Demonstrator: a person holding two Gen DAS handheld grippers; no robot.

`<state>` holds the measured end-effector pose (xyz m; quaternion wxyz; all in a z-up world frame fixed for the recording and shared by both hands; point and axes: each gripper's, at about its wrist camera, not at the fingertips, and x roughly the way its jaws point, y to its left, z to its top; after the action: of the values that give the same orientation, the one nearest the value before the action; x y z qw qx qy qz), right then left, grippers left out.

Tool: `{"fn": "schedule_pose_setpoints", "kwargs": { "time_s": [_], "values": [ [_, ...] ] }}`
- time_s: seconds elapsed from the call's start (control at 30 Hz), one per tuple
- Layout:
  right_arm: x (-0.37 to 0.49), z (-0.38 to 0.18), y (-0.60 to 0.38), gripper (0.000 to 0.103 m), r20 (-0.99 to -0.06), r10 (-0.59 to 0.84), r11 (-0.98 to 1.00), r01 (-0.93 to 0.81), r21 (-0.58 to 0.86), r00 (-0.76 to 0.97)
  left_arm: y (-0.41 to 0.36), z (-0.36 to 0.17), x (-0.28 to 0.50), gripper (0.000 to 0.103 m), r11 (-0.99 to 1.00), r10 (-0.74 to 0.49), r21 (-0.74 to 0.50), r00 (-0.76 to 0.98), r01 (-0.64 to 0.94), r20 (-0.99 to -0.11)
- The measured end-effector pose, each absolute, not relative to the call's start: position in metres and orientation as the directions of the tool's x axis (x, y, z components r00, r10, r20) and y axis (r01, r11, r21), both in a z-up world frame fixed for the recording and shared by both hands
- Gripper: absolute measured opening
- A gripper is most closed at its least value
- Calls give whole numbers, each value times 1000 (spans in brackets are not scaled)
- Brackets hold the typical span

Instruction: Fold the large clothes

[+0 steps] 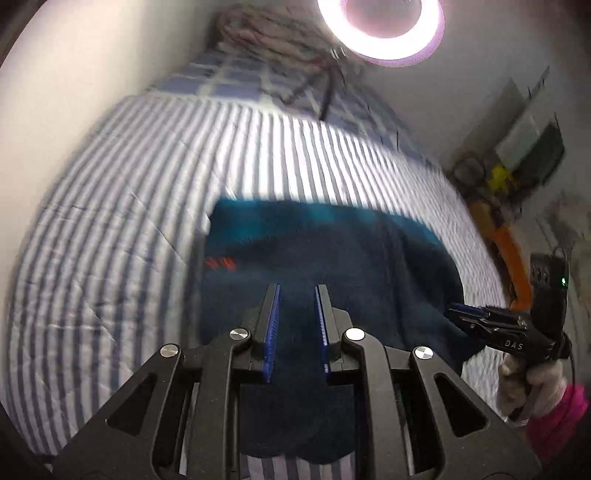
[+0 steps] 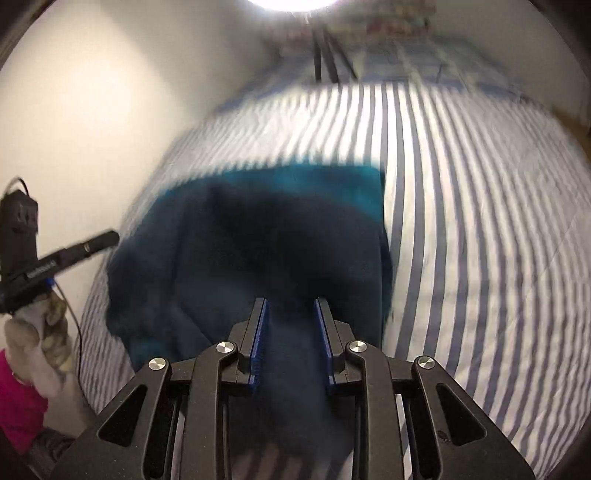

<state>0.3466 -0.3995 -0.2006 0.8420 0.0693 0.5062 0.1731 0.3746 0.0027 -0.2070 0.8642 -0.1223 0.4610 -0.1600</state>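
A dark navy garment (image 1: 325, 258) with a teal band along its far edge and a small red mark lies on the striped bed. It also shows in the right wrist view (image 2: 258, 243), bunched at its left side. My left gripper (image 1: 297, 291) is open above the garment's near part, nothing between its blue pads. My right gripper (image 2: 291, 304) is open above the garment's near edge, holding nothing. The right gripper also shows in the left wrist view (image 1: 458, 310), at the garment's right edge. The left gripper shows in the right wrist view (image 2: 110, 236), left of the garment.
The bed has a blue-and-white striped cover (image 1: 110, 221) and a checked sheet (image 1: 236, 74) at the far end with a bundle of cloth. A white wall (image 2: 92, 110) runs along the bed's left side. A ring light (image 1: 384, 26) glares overhead. Clutter (image 1: 517, 155) stands at the right.
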Motion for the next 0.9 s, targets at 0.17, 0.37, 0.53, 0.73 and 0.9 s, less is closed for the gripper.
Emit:
{"fn": "schedule_pose_setpoints", "kwargs": {
  "time_s": [0.17, 0.37, 0.53, 0.73, 0.9],
  "values": [
    [318, -220, -413, 24, -851, 343, 928, -285, 241, 397, 7, -248, 365, 22, 915, -401, -368, 462, 164, -791],
    [305, -187, -444, 23, -831, 353, 932, -244, 269, 430, 19, -212, 348, 22, 900, -432, -401, 472, 172, -768],
    [338, -144, -425, 23, -748, 408, 910, -305, 282, 524, 14, -169, 368, 22, 878, -461, -446, 555, 172, -692],
    [406, -143, -361, 23, -740, 434, 886, -390, 249, 514, -25, -168, 428, 22, 884, -449, -438, 554, 161, -702],
    [445, -175, -335, 23, -766, 440, 885, -373, 280, 469, -46, -198, 458, 22, 895, -439, -413, 500, 170, -746]
  ]
}}
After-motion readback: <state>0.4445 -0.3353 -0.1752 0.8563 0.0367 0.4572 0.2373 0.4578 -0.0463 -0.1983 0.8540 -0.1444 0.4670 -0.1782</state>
